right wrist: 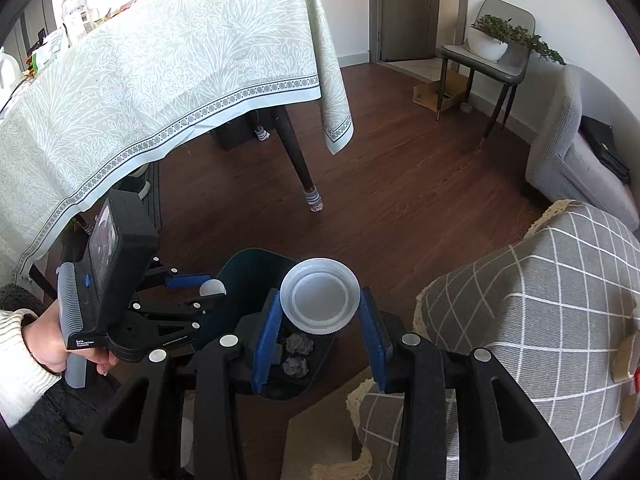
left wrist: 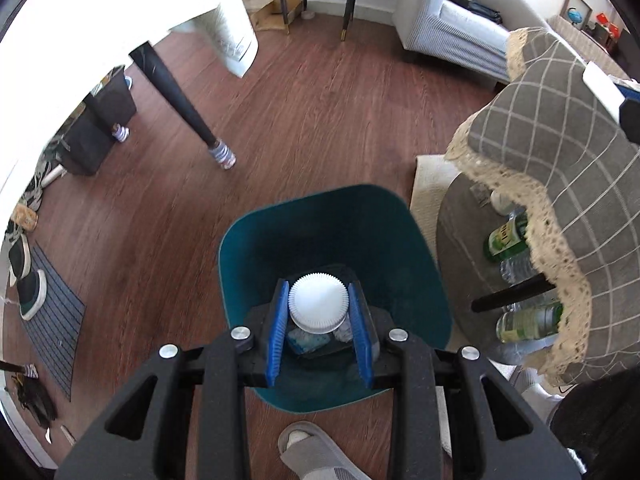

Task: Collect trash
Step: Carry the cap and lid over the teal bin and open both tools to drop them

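My left gripper (left wrist: 319, 307) is shut on a white ribbed cap (left wrist: 319, 302) and holds it above a teal trash bin (left wrist: 280, 232) on the floor. Crumpled scraps (left wrist: 310, 340) lie in the bin's bottom. My right gripper (right wrist: 320, 304) holds a second white lid (right wrist: 319, 301), hollow side up, over the same bin (right wrist: 248, 264); its left finger (right wrist: 267, 332) touches the lid, the right finger stands slightly off it. Grey crumpled scraps (right wrist: 298, 354) show below. The left gripper also shows in the right wrist view (right wrist: 200, 290), held by a hand.
A low round table with a grey checked, lace-edged cloth (left wrist: 560, 152) stands right of the bin, plastic bottles (left wrist: 508, 240) beneath it. A dining table with a pale green cloth (right wrist: 160, 80) and dark legs (left wrist: 180, 104) stands left. A slippered foot (left wrist: 316, 452) is near. Sofa (left wrist: 460, 28) behind.
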Demonstrator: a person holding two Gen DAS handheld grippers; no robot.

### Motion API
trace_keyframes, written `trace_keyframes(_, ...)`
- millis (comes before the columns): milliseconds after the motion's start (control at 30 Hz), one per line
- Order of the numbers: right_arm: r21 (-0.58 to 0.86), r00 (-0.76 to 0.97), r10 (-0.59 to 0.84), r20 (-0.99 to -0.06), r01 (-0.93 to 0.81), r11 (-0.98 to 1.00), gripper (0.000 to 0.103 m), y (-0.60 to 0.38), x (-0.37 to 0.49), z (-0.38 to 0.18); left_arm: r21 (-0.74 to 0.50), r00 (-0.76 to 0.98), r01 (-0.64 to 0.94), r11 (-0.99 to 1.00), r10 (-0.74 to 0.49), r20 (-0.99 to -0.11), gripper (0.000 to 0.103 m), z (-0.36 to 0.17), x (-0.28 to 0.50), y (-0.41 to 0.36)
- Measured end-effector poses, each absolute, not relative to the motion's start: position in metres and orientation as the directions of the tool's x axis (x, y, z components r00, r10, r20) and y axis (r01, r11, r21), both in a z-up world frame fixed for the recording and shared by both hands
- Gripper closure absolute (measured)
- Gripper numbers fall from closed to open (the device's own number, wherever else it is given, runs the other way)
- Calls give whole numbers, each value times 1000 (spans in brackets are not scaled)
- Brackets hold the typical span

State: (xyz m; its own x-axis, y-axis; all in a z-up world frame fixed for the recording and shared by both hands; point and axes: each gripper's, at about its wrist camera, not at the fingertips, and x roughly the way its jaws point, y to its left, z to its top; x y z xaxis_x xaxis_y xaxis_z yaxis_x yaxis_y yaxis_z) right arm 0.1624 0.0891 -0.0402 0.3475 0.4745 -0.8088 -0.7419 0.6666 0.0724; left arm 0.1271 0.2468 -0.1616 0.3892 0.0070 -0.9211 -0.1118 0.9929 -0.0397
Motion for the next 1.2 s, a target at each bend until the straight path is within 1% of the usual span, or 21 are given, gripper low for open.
trace_keyframes(333, 87, 278, 456, -846, -771, 631, 63, 139, 161, -69, -59, 309, -117, 991, -20, -951, 71, -199, 113, 270)
trace_keyframes(400, 91, 266, 451, -852, -773, 628, 63, 147, 162, -76, -77, 297, -116, 990, -40, -954, 63, -206, 109, 275)
trace_keyframes(433, 93, 259, 448, -856, -774, 626, 63, 151, 162, -79, -74, 298, -115, 991, -36, -954, 55, -207, 109, 277)
trace_keyframes(567, 96, 237, 431, -870, -778, 621, 63, 163, 163, -94, -77, 299, -119, 990, -38, -953, 53, -211, 104, 282)
trace_keyframes(633, 99, 224, 419, -880, -777, 621, 63, 170, 165, -102, -85, 311, -120, 989, -44, -949, 53, -209, 101, 286)
trace_keyframes(733, 98, 209, 399, -893, -774, 625, 63, 175, 167, -114, -97, 334, -128, 987, -49, -941, 48, -203, 98, 292)
trace_keyframes(800, 100, 198, 385, -901, -769, 631, 63, 178, 169, -124, -102, 353, -133, 986, -49, -934, 48, -198, 96, 294)
trace_keyframes(867, 106, 184, 372, -910, -763, 637, 63, 180, 171, -133, -110, 376, -139, 984, -50, -925, 45, -190, 94, 296)
trace_keyframes(1033, 109, 155, 339, -928, -758, 643, 63, 187, 172, -154, -123, 436, -143, 982, -49, -899, 45, -168, 92, 300)
trace_keyframes(1200, 107, 132, 312, -941, -759, 643, 63, 192, 170, -172, -118, 486, -134, 984, -39, -873, 48, -145, 90, 300)
